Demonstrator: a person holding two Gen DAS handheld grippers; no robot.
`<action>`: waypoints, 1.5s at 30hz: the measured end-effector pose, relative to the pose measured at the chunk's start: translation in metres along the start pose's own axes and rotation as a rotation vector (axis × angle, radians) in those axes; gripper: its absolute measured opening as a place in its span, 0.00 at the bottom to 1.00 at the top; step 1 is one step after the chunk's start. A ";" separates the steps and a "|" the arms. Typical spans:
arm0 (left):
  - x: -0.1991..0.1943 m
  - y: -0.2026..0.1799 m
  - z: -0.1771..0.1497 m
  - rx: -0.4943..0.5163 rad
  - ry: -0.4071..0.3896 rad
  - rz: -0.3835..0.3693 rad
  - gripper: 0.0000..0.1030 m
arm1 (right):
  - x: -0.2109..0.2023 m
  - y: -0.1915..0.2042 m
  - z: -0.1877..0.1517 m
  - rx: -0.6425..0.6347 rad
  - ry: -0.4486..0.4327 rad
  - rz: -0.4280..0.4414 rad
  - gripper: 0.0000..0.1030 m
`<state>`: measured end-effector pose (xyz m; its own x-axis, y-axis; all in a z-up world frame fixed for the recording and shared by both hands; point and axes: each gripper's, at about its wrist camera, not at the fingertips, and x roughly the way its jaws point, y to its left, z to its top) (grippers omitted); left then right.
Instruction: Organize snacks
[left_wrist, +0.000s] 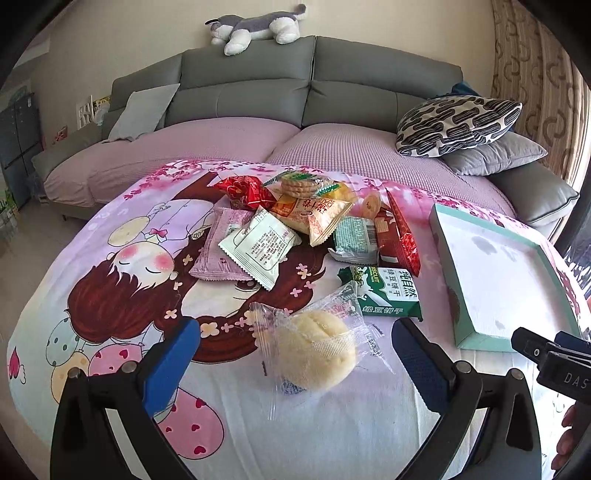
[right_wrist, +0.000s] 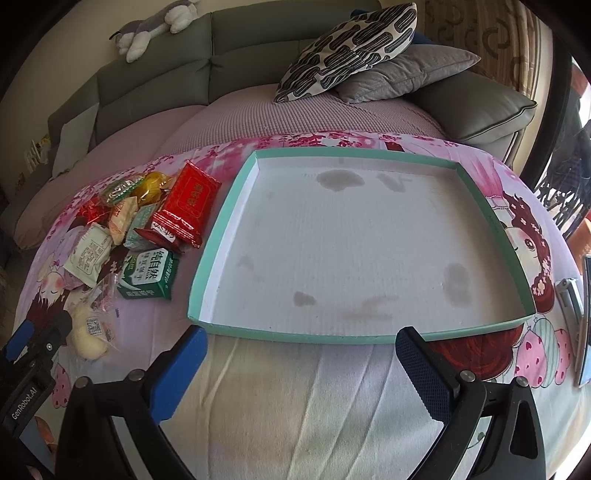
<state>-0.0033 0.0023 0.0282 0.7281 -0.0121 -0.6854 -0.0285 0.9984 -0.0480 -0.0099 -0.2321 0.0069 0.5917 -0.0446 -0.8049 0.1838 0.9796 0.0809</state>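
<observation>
Hovering low over the cartoon-print cloth (left_wrist: 110, 229), left gripper (left_wrist: 295, 343) spread wide and holding nothing, blue pads flanking the clear-wrapped bun (left_wrist: 314, 350) lying nearest of all the snacks. Looking like the opening pick, judging by an empty teal tray (right_wrist: 236, 184) and a pile not yet touched. Sitting just beyond the bun, touching or nearly touching its wrapper, the green biscuit pack (left_wrist: 388, 291); farther back, heaped and overlapping, the white sachet (left_wrist: 258, 247), the purple packet (left_wrist: 218, 251), the red packets (left_wrist: 400, 236) and the round crackers (left_wrist: 295, 182). Waiting to the right of the heap, well clear of it, that tray with its stained white floor. Right gripper (right_wrist: 301, 373) also gaping wide and empty, parked just short of the tray's near rim, doing nothing yet. Advising now: coming straight down over the bun's middle, not the loose crinkly ends of the film, since pinching plastic alone is likely letting it slip or swing. Closing gently too, soft bread probably squashing under a hard squeeze. Keeping the far pad off the biscuit pack to avoid dragging it along. Lifting clear before swinging right, then setting down in a far tray corner, leaving room for rows to follow.
</observation>
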 end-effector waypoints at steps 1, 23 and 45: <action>-0.001 0.000 0.001 0.001 -0.001 -0.001 1.00 | 0.000 0.000 0.000 0.000 0.000 0.000 1.00; 0.004 0.001 0.000 0.005 0.033 0.001 1.00 | 0.005 0.004 -0.001 -0.010 0.018 -0.004 1.00; 0.020 0.008 -0.007 -0.053 0.164 -0.076 1.00 | 0.007 0.011 -0.002 -0.041 0.018 -0.011 1.00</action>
<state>0.0061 0.0102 0.0091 0.6081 -0.1004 -0.7875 -0.0170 0.9901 -0.1394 -0.0051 -0.2210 0.0011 0.5753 -0.0522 -0.8163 0.1576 0.9863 0.0479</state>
